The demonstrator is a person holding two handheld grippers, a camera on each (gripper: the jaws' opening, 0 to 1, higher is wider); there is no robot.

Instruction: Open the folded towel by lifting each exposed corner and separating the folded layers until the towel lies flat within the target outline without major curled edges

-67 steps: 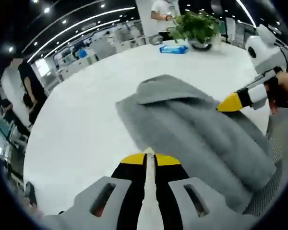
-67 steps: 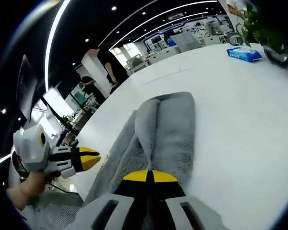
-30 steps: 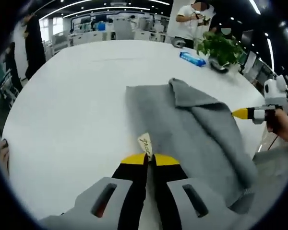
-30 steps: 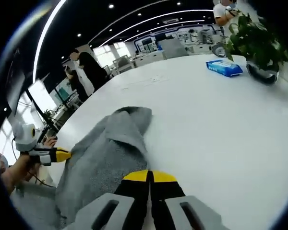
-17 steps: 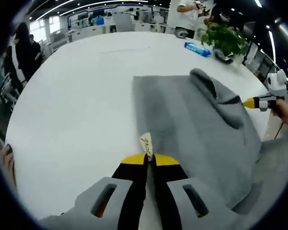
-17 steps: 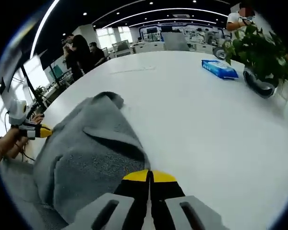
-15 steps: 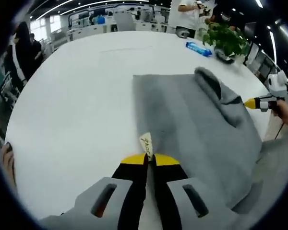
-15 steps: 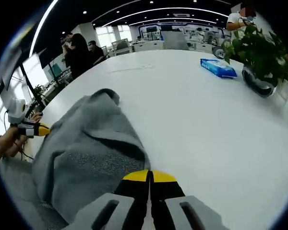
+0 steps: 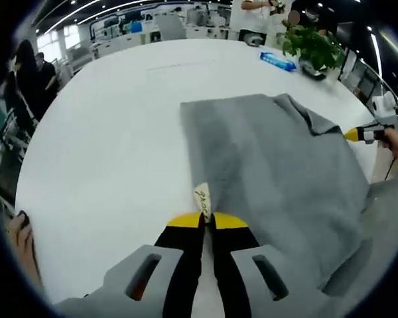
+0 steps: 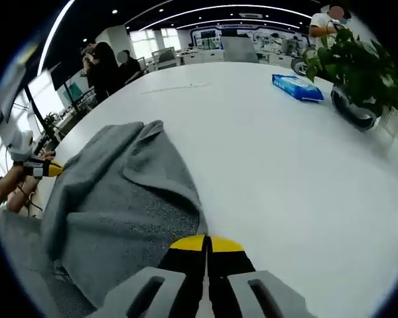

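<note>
Across the white surface (image 9: 106, 132) the grey towel (image 9: 272, 165) now spreads wider than a moment ago, both our tongs (image 9: 207, 222) (image 10: 206, 244) clamped on its edges, one raised fold (image 10: 156, 156) left to flatten.

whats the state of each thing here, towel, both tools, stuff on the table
towel: mostly opened out on the white table, far right corner still rumpled, near edge hanging off
left tool: shut on the towel's edge by its label
right tool: shut on the towel's edge
blue pack: closed, lying flat
potted plant: upright
</note>
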